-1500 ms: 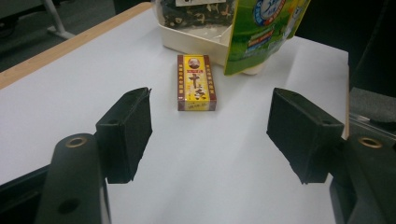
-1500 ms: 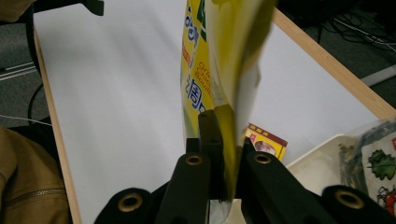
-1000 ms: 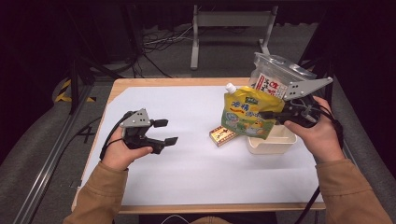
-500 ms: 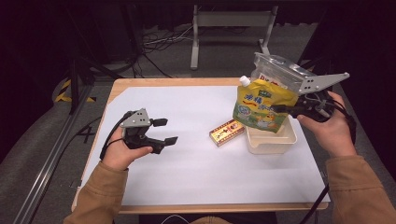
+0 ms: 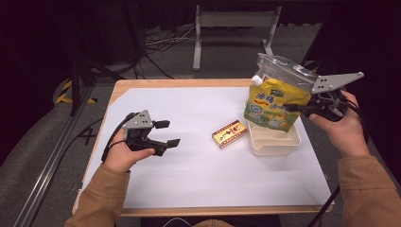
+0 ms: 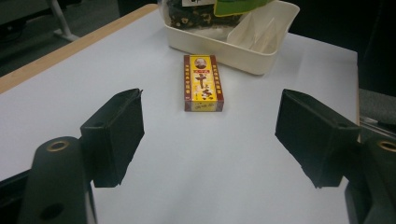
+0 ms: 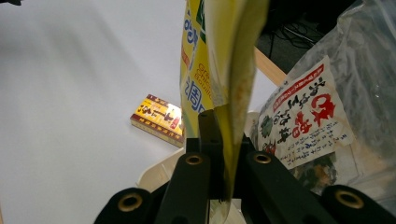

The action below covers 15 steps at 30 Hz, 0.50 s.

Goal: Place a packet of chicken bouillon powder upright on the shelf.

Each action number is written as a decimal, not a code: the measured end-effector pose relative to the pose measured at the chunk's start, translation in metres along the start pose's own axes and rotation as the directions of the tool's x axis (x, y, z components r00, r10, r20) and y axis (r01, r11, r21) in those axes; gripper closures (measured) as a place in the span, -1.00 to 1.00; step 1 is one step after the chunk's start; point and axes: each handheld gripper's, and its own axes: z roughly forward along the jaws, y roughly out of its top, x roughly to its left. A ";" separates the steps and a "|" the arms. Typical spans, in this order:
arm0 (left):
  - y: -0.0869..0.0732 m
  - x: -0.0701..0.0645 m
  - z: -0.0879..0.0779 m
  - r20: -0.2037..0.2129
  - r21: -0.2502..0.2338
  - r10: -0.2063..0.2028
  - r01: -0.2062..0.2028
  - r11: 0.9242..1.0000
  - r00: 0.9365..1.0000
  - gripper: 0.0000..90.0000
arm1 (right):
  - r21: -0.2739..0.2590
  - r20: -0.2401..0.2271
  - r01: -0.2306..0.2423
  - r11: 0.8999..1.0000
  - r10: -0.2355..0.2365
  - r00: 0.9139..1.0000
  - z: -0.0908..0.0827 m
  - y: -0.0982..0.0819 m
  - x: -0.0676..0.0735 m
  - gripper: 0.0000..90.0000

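On the right side of the surface (image 5: 198,184), the right tool (image 5: 292,108) is held above a cream tray (image 5: 274,144) with its jaws closed on the edge of a yellow spouted pouch (image 5: 272,104), which hangs clear of the tray (the right gripper view shows the pouch's seam pinched between the two black jaws). Behind the pouch, at the far end of the tray, stands a clear plastic bag (image 5: 283,71) with a red-and-white printed label (image 7: 303,116); whether it rests inside the tray or just beyond it cannot be told. A small yellow-and-red box (image 5: 230,134) lies flat on the white covering, just beside the tray's left wall and apart from it. On the left side, the left tool (image 5: 167,133) rests low over the surface in the person's left hand (image 5: 124,153), jaws spread wide and holding nothing; in the left gripper view the box (image 6: 202,82) lies ahead between the two jaws, well short of them.
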 end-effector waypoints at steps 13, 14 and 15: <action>-0.001 0.001 0.002 -0.004 0.007 0.000 0.000 1.000 1.000 -0.46 | 0.024 -0.012 -0.018 1.000 0.018 1.000 0.003 -0.016 -0.012 1.00; -0.001 0.001 0.002 -0.004 0.007 -0.001 0.001 1.000 1.000 -0.46 | 0.028 -0.015 -0.021 0.999 0.022 1.000 0.003 -0.018 -0.013 1.00; -0.001 0.001 0.003 -0.003 0.008 -0.002 0.002 1.000 1.000 -0.46 | 0.030 -0.017 -0.021 0.999 0.022 1.000 0.003 -0.019 -0.013 1.00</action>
